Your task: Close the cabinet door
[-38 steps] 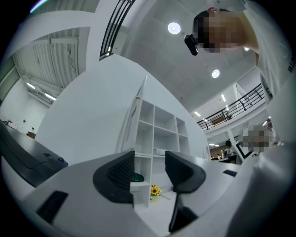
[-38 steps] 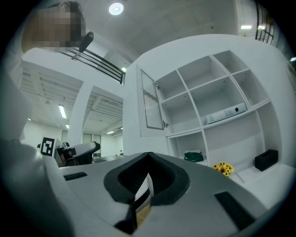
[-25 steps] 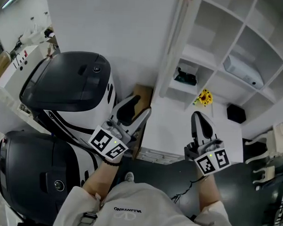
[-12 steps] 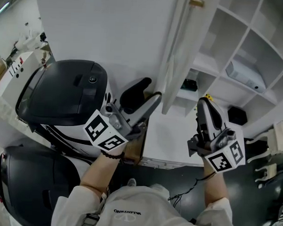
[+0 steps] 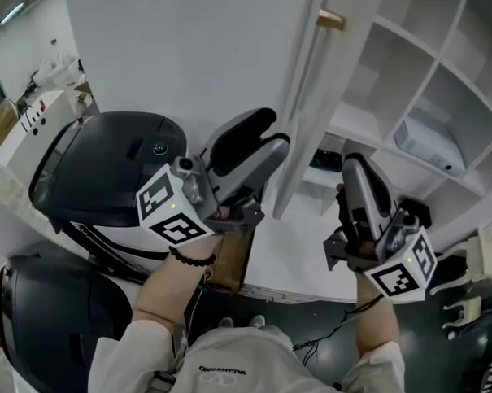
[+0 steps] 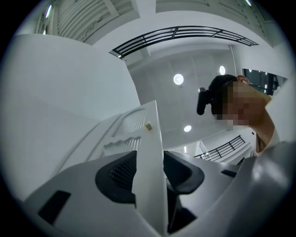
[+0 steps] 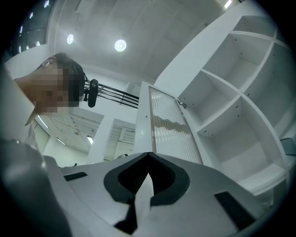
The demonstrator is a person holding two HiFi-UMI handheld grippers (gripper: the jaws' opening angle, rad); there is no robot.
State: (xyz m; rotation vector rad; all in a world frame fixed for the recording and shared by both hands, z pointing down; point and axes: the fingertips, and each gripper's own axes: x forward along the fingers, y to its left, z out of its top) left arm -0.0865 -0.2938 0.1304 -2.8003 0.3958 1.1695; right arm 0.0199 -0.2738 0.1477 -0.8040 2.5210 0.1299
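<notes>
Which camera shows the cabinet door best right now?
Right gripper view: the cabinet door shows its ribbed face, standing open beside the shelves. The head view shows it nearly edge-on; the left gripper view, only its thin edge close up.

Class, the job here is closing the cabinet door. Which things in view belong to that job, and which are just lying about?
For the job:
cabinet door, standing open
white cabinet

Lying about:
white box on a shelf
dark item on a lower shelf
black-lidded machine at the left
</notes>
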